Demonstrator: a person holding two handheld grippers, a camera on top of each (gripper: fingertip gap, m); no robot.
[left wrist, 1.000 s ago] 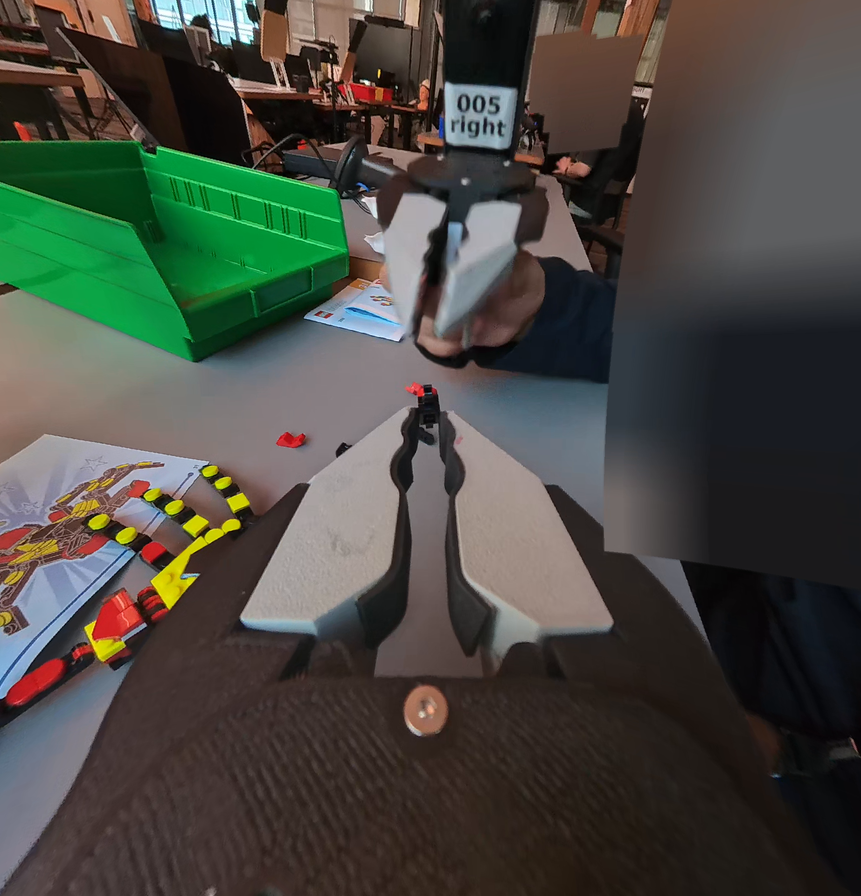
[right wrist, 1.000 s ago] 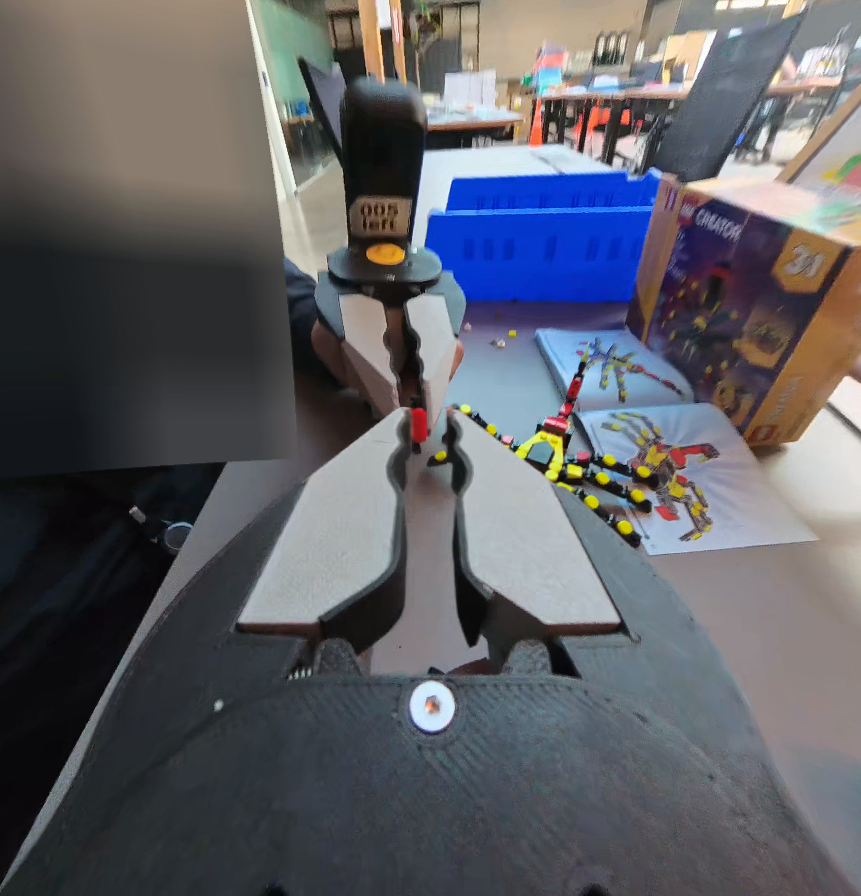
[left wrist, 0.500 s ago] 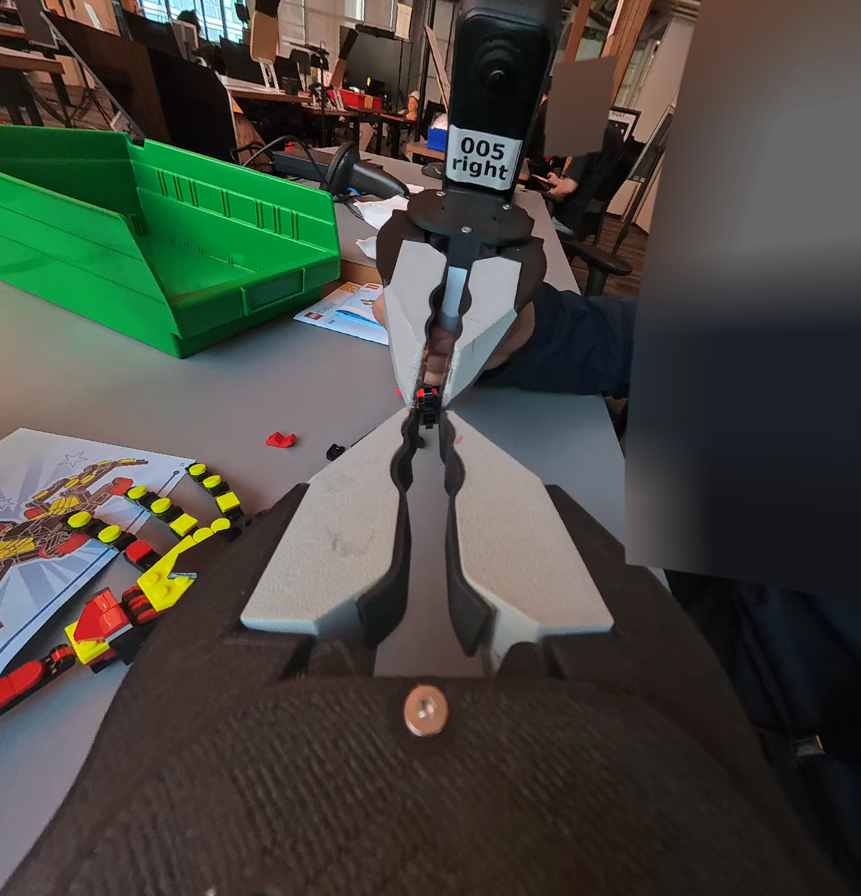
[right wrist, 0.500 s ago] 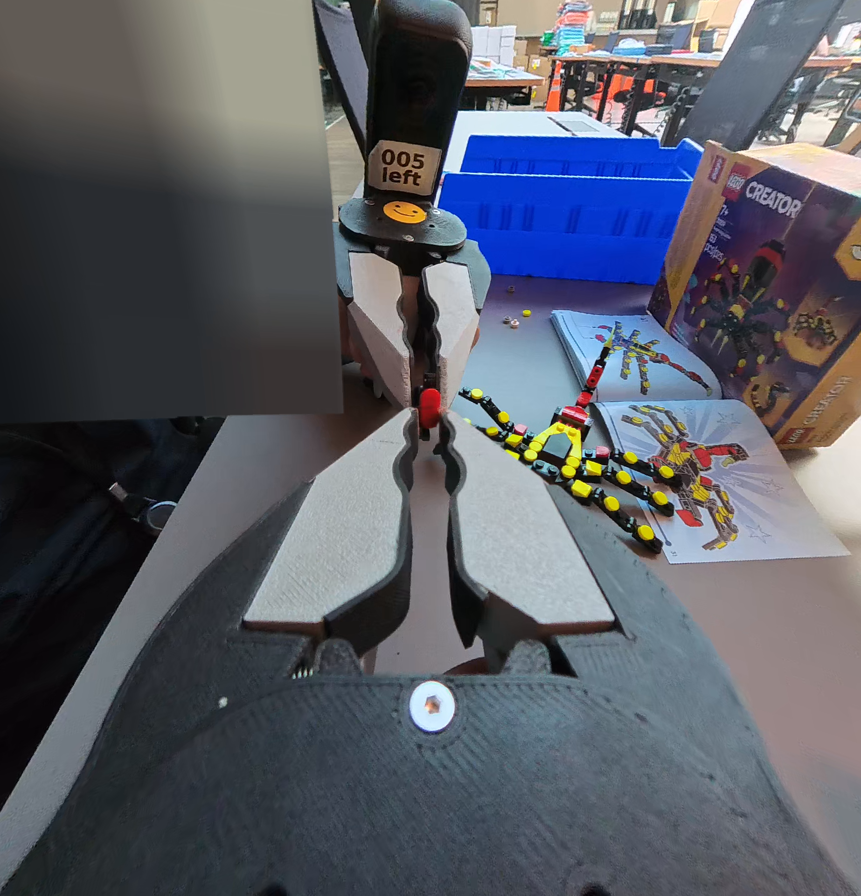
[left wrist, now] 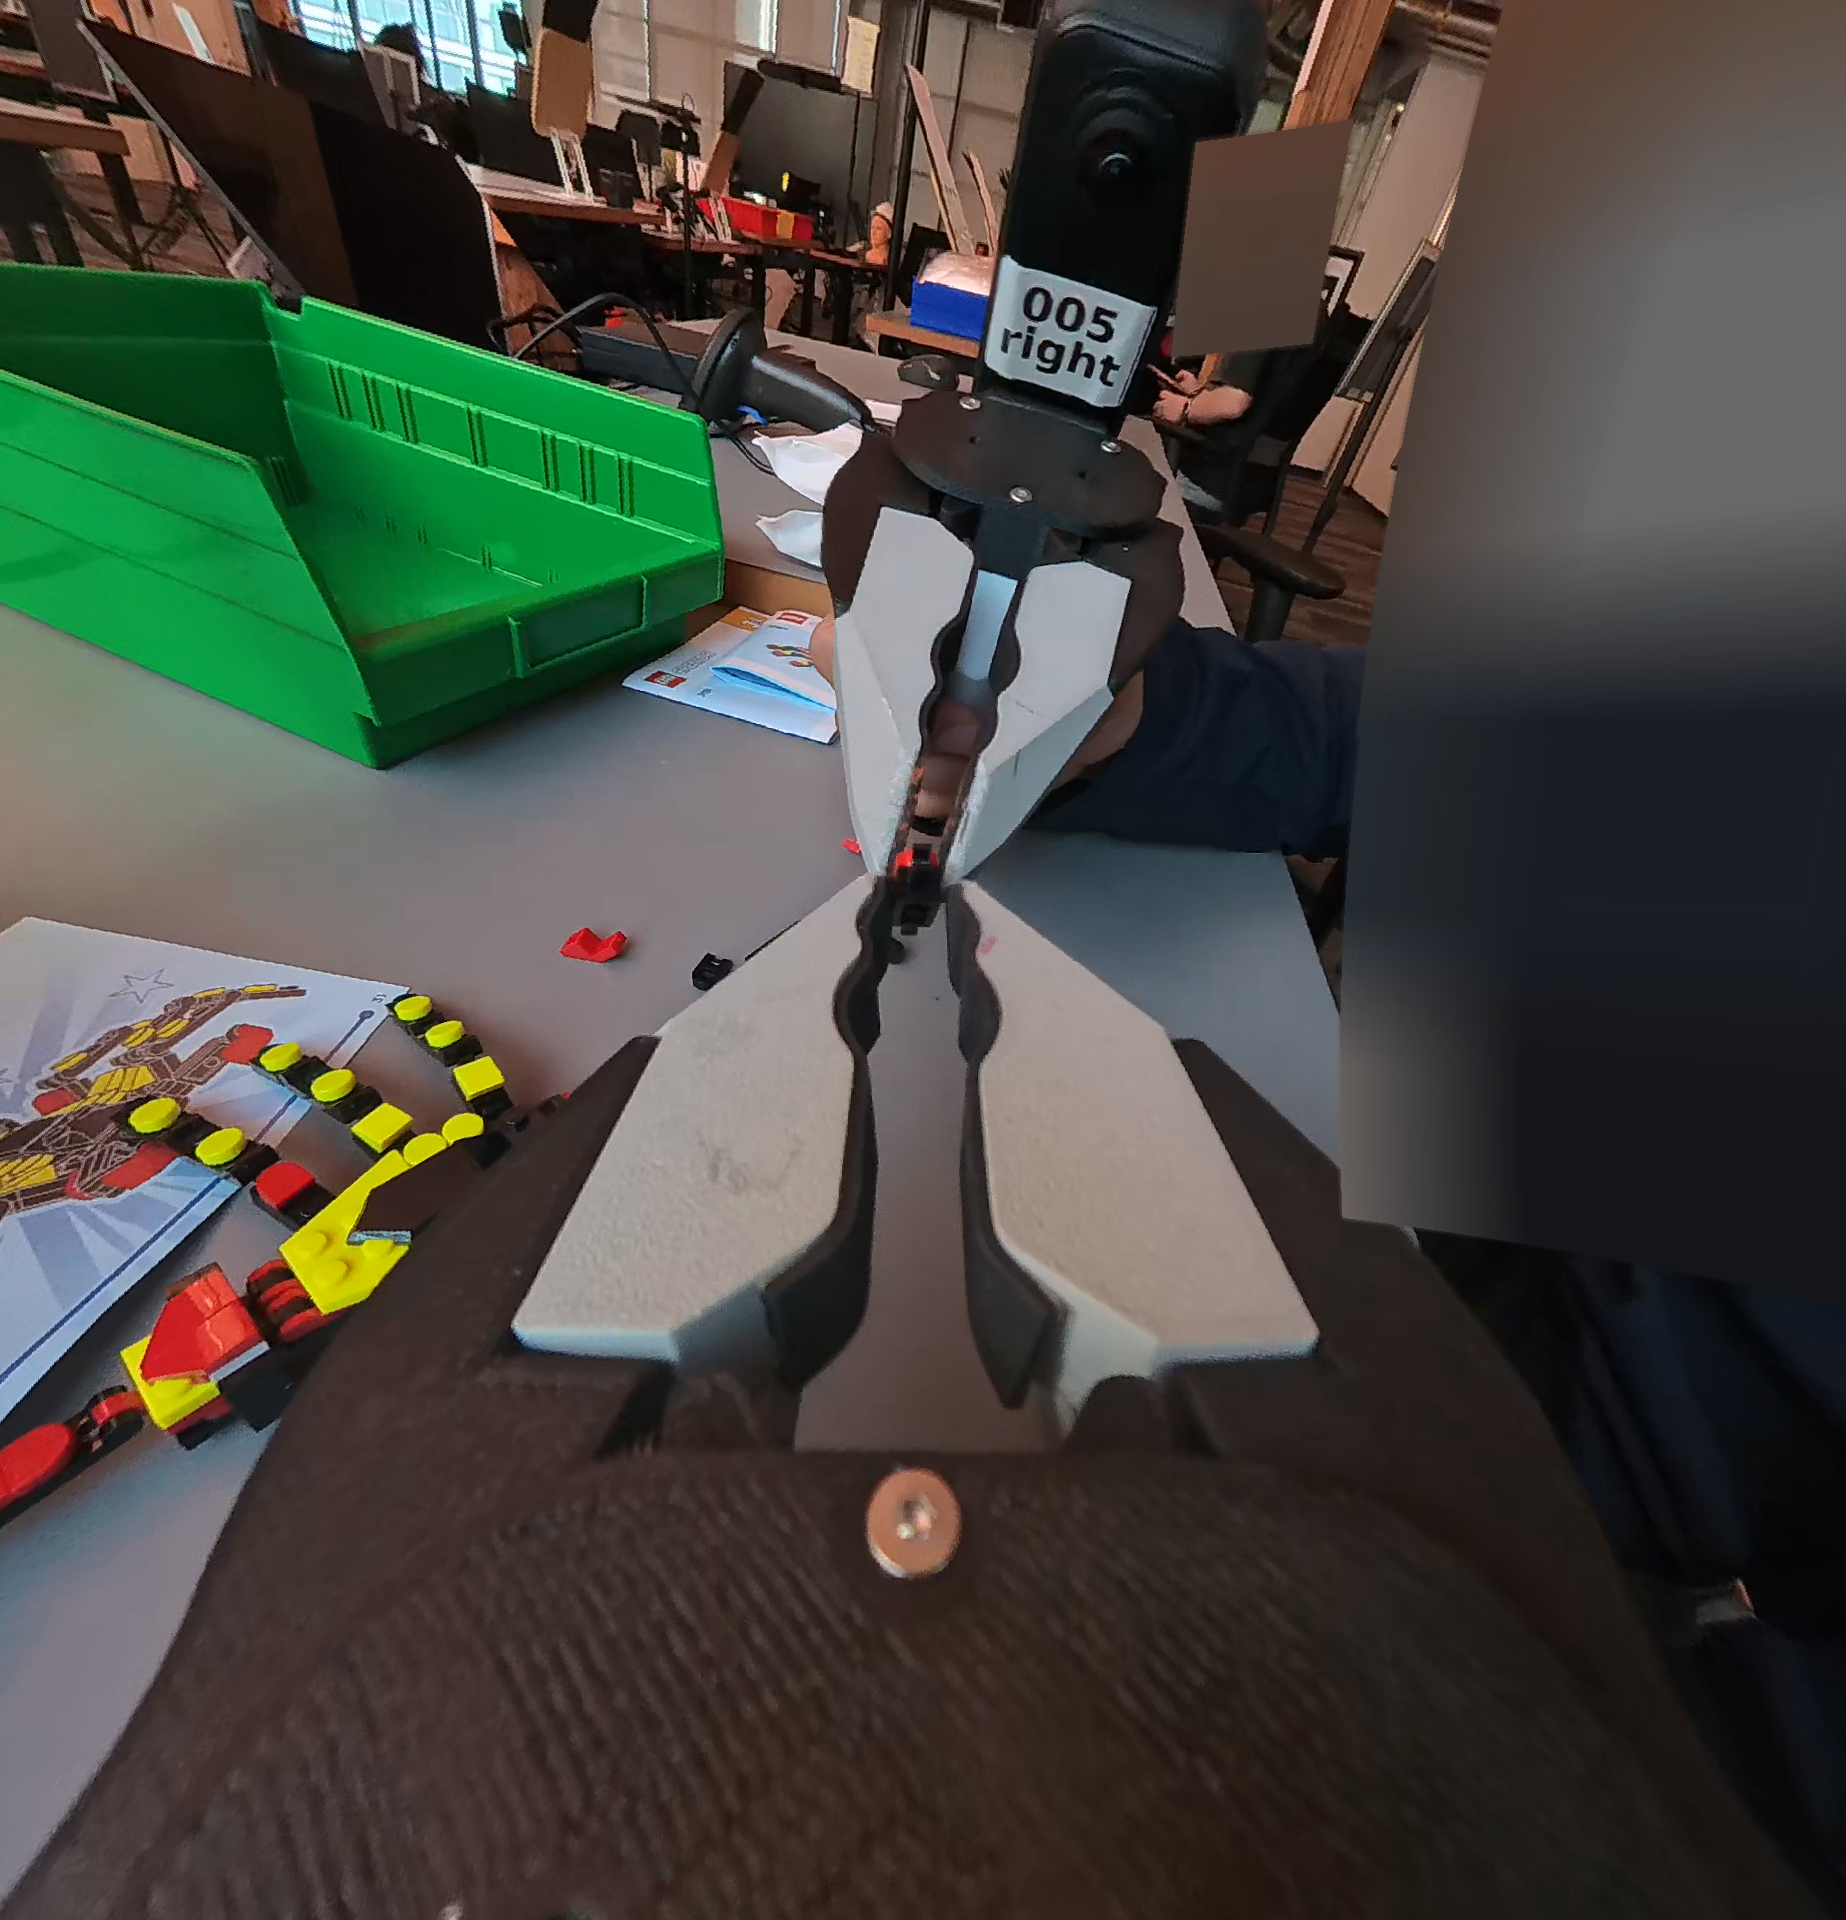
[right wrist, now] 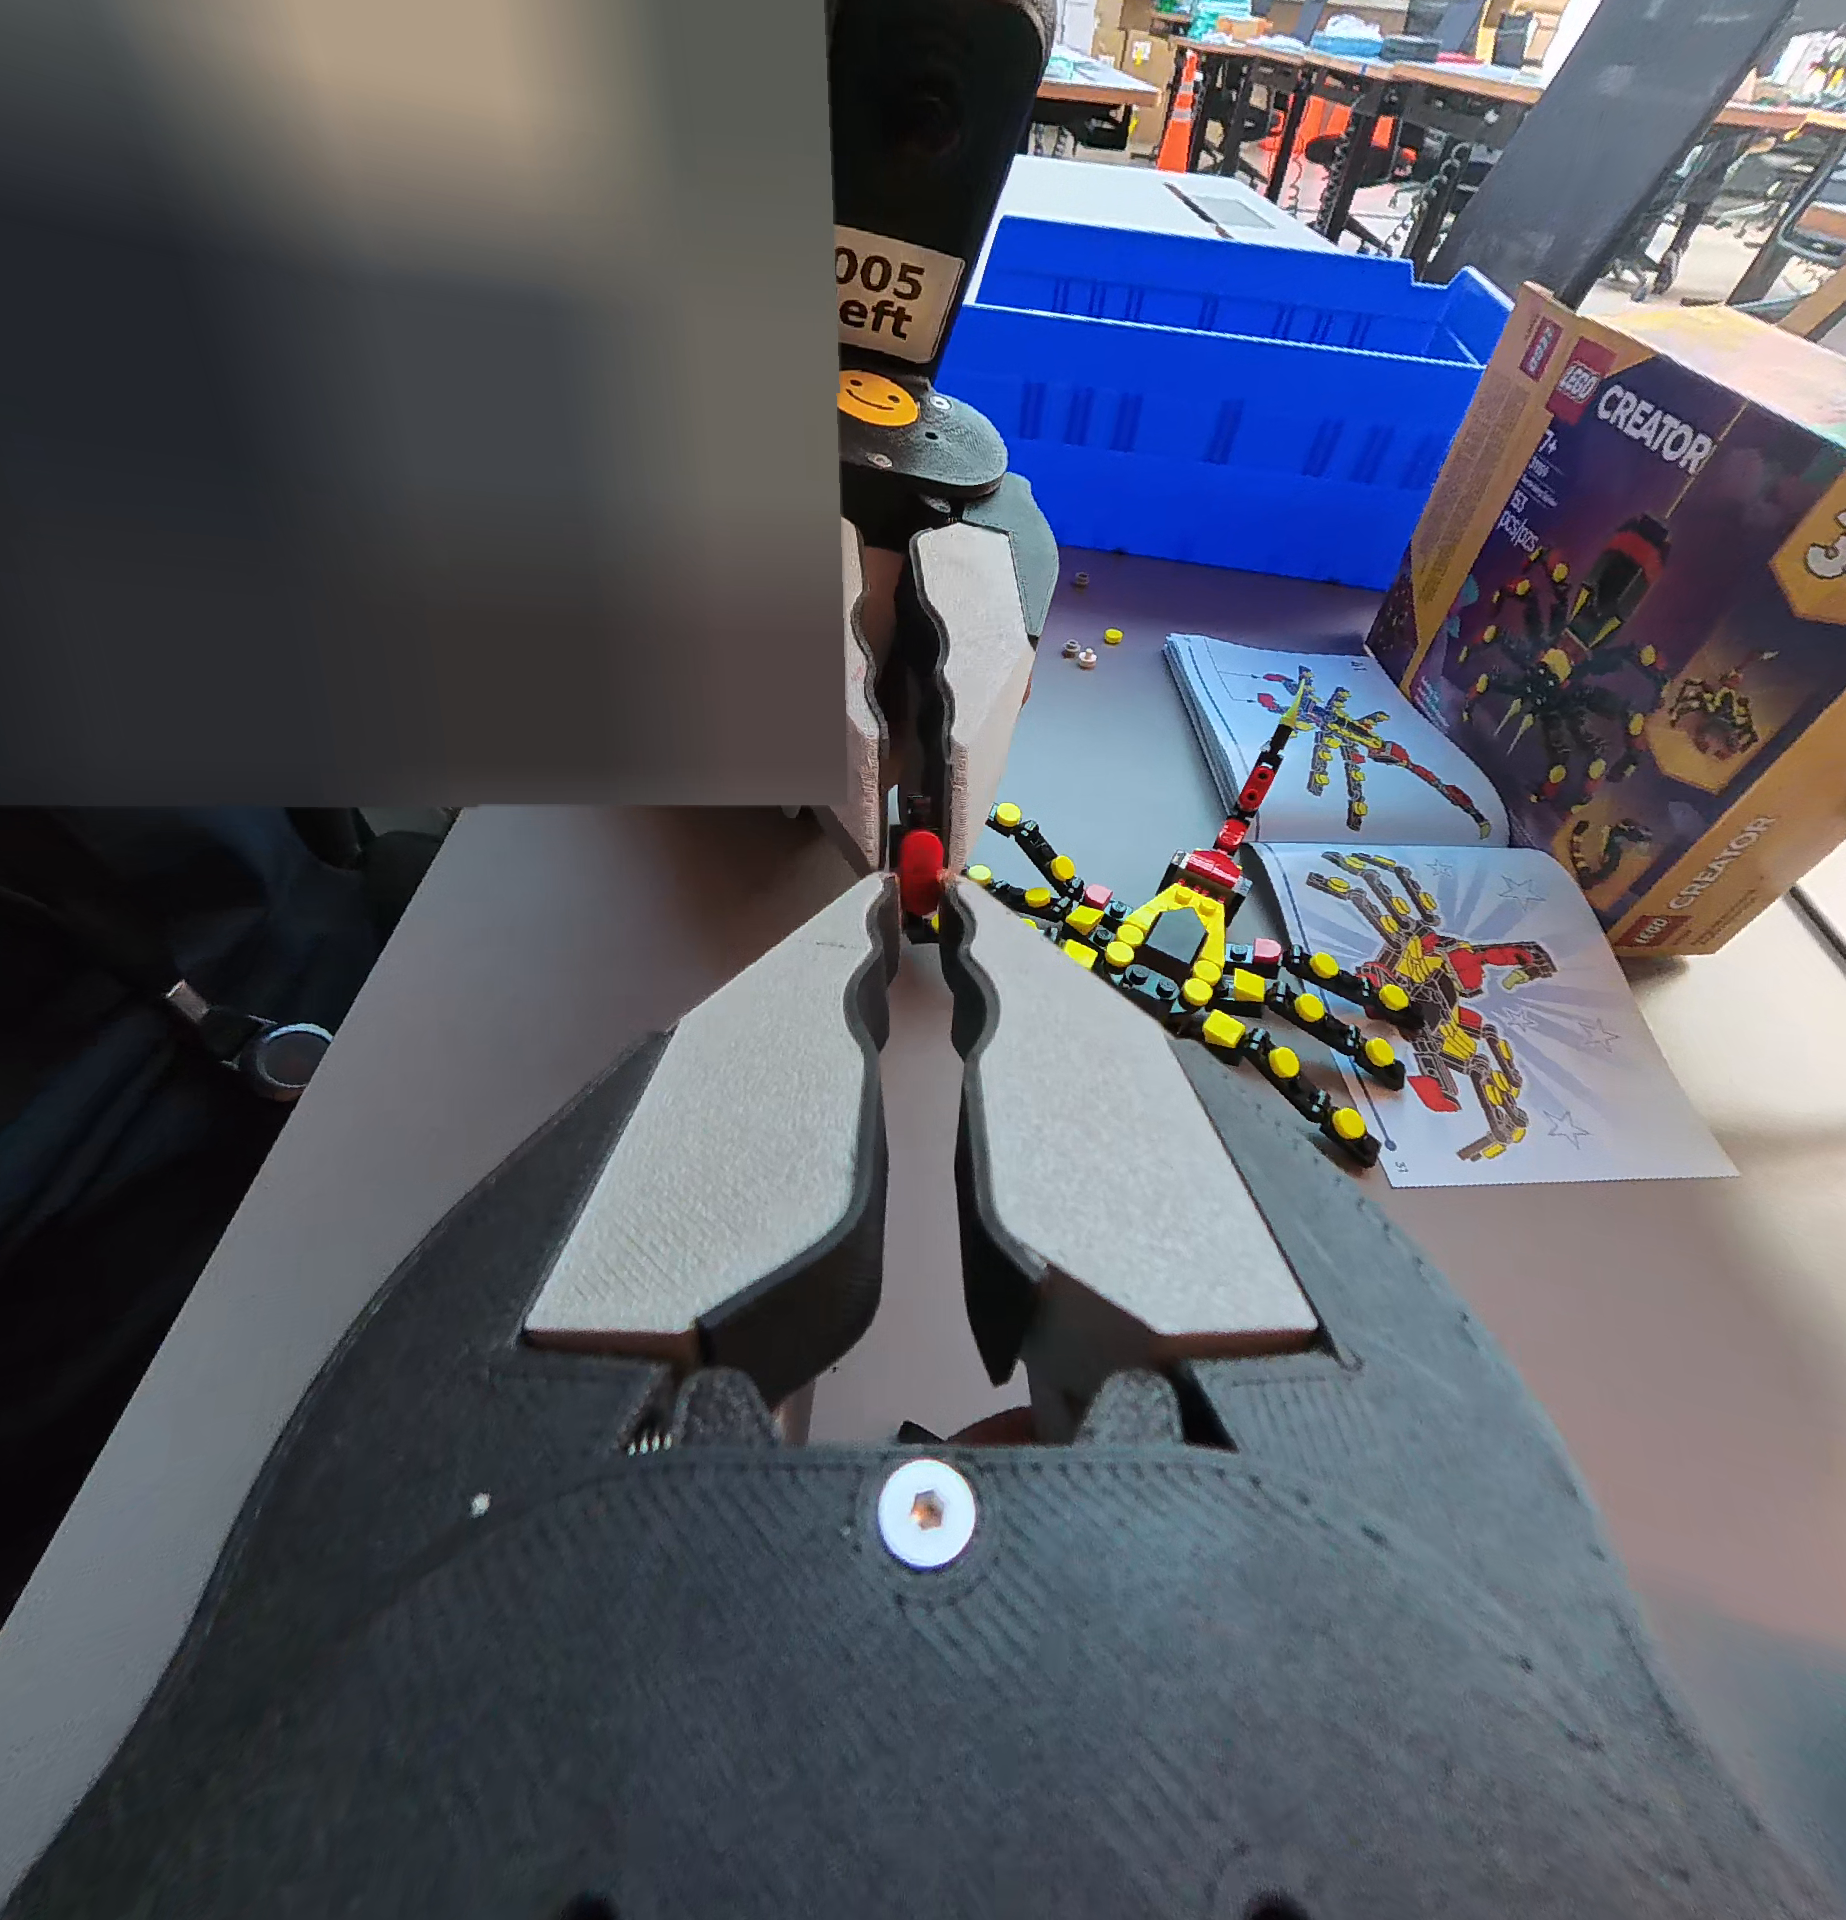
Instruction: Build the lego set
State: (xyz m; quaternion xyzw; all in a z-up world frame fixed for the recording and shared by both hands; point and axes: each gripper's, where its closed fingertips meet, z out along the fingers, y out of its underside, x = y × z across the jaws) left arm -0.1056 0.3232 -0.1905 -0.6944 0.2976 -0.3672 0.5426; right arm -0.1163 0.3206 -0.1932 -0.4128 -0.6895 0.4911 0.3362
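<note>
My left gripper [left wrist: 914, 902] is shut on a small black lego piece [left wrist: 911, 906] held above the table. My right gripper [right wrist: 916, 896] is shut on a small red lego piece [right wrist: 920, 858]. The two grippers meet tip to tip, and the red and black pieces touch between them. The right gripper shows in the left wrist view [left wrist: 921, 850], and the left gripper in the right wrist view [right wrist: 917, 831]. The half-built black, yellow and red spider model [right wrist: 1179, 940] lies on the table, also in the left wrist view [left wrist: 306, 1195].
A green bin [left wrist: 399, 540] stands at the back left. A blue bin [right wrist: 1199, 416], the set's box [right wrist: 1667, 623] and instruction booklets [right wrist: 1459, 997] lie beside the model. A loose red piece [left wrist: 593, 943] and a black piece [left wrist: 709, 970] lie on the grey table [left wrist: 379, 862]. My left and right fingertips are right by each other.
The two grippers have come together: a second ago they were apart, now their tips meet and the red and black pieces touch. Both stayed shut.
</note>
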